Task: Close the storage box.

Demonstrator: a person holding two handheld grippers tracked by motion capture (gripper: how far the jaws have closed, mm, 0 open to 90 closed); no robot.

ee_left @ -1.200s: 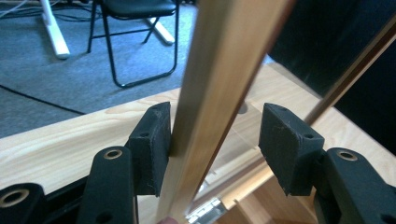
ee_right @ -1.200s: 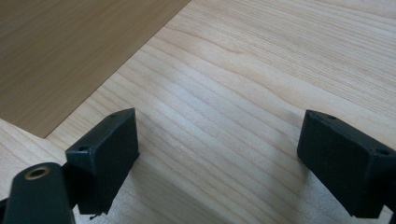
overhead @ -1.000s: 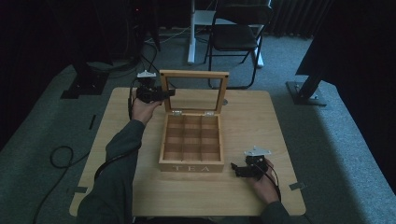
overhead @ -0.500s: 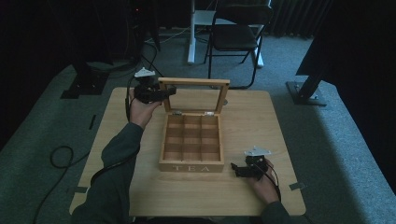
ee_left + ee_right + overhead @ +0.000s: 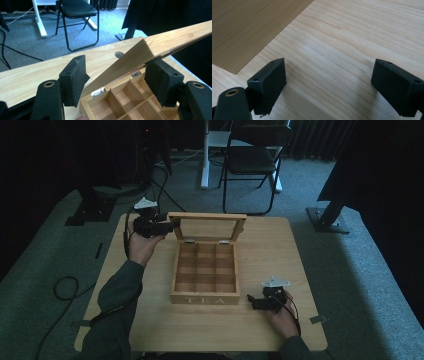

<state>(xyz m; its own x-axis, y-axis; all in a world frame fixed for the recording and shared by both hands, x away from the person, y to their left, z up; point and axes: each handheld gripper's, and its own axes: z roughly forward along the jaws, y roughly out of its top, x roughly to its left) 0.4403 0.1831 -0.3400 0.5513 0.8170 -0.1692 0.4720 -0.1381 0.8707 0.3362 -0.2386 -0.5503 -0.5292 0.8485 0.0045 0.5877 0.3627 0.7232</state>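
- The square pale wooden table [image 5: 150, 330] on grey carpet, with a black folding chair [image 5: 252, 160] behind it, gives you a bare surface to work on.
- Your compartmented wooden tea box [image 5: 205, 272] sits mid-table; its glass-paned lid [image 5: 209, 226] stands raised on its hinges, exposing the empty cells.
- Your left gripper [image 5: 167, 226] is at the lid's left corner; its jaws have just been opening and now stand spread around the edge, one pad [image 5: 161, 80] under it.
- Your right gripper [image 5: 254, 301] rests beside the box front, jaws spread and empty.
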